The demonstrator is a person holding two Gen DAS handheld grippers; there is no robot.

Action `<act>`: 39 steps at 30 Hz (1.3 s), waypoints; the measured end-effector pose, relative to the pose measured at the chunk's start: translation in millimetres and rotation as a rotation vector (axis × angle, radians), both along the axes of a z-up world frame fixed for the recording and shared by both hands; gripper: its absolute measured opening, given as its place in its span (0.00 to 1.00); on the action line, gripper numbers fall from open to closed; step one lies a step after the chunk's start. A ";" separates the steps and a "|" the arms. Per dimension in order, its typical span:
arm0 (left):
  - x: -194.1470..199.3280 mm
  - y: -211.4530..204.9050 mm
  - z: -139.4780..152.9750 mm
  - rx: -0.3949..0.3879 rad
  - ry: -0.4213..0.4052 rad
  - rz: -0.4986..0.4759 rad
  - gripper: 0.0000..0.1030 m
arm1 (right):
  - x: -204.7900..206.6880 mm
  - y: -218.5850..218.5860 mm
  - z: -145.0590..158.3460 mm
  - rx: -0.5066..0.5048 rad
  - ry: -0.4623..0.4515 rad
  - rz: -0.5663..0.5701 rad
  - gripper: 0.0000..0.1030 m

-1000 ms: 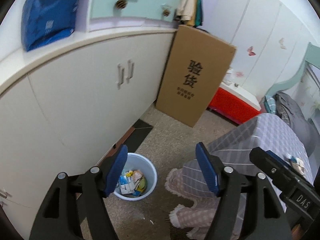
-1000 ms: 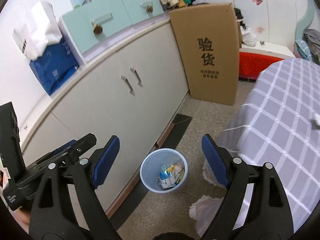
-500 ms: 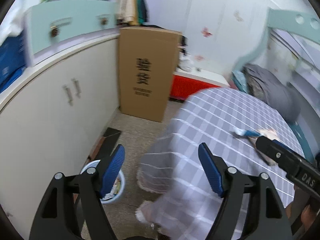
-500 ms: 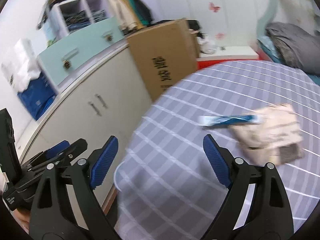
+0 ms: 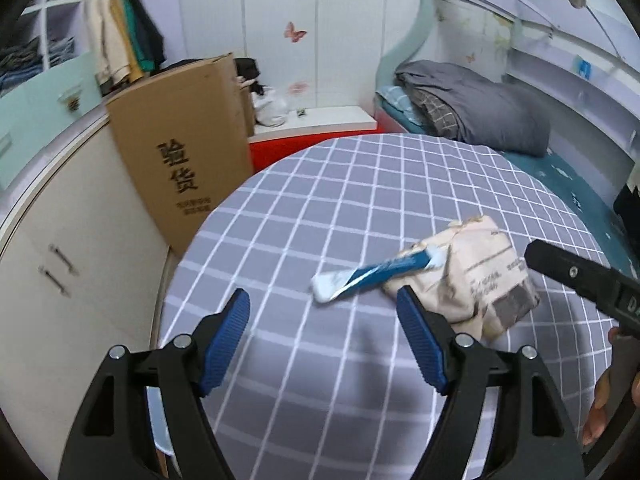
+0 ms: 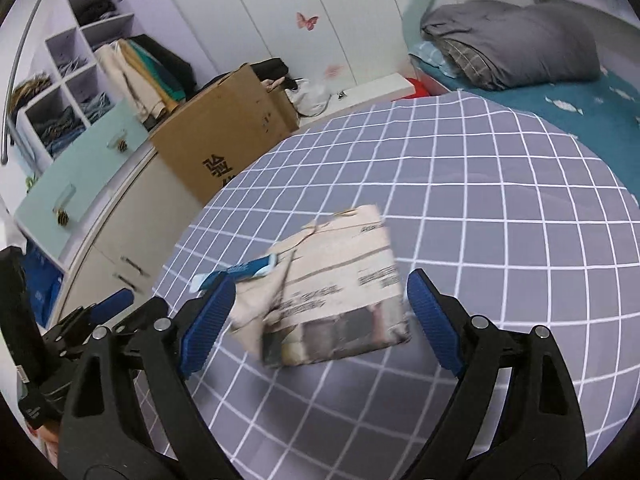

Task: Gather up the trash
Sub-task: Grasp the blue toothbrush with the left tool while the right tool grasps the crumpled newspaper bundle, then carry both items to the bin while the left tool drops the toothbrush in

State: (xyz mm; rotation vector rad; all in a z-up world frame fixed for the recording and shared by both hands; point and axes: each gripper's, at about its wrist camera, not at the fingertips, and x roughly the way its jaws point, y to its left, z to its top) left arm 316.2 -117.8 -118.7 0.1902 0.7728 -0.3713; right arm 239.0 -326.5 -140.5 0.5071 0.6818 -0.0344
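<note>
Both grippers spread and empty — right gripper [image 6: 316,316], left gripper [image 5: 324,338].
Crumpled paper bag [image 6: 332,284] and blue wrapper [image 5: 374,276] lie on the tabletop [image 5: 320,200] — uncollected.

- A round table [image 5: 360,400] carries the things; a grey tablecloth [image 6: 500,240] with a white grid covers its top and hangs over the rim.
- In the left wrist view, a crumpled beige paper package [image 5: 476,276] lies directly on the cloth at about 3 o'clock from the table's middle.
- A blue-and-white tube [image 5: 372,276] lies beside it, toward 9 o'clock, one end resting on the package and the white end on the cloth.
- In the right wrist view the package [image 6: 336,288] sits near the table's middle, the tube [image 6: 240,272] at its 9 o'clock.
</note>
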 end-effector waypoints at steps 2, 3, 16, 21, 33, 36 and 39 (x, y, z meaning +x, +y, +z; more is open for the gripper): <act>7.8 -12.0 -4.4 0.019 0.003 -0.033 0.70 | 3.1 -4.1 -1.6 0.010 0.000 0.006 0.85; 11.2 -15.5 -6.1 0.023 0.011 -0.054 0.69 | 5.6 -5.5 -3.1 0.014 -0.001 0.009 0.85; 41.0 -37.2 -42.1 0.060 0.099 -0.168 0.51 | 30.2 -6.2 -9.2 0.039 0.003 0.041 0.85; 35.3 -35.2 -40.9 0.011 0.112 -0.184 0.11 | 34.4 3.3 -11.2 0.007 0.020 0.051 0.85; 14.1 17.9 -18.6 -0.059 0.042 0.010 0.08 | 30.5 36.4 -9.0 -0.043 0.042 0.108 0.85; 6.9 33.0 -12.1 -0.050 0.020 0.081 0.08 | 31.5 56.0 -12.4 -0.088 0.070 0.156 0.85; -2.4 48.6 -6.6 -0.050 0.013 0.126 0.08 | 32.0 77.5 -13.6 -0.189 0.096 0.187 0.85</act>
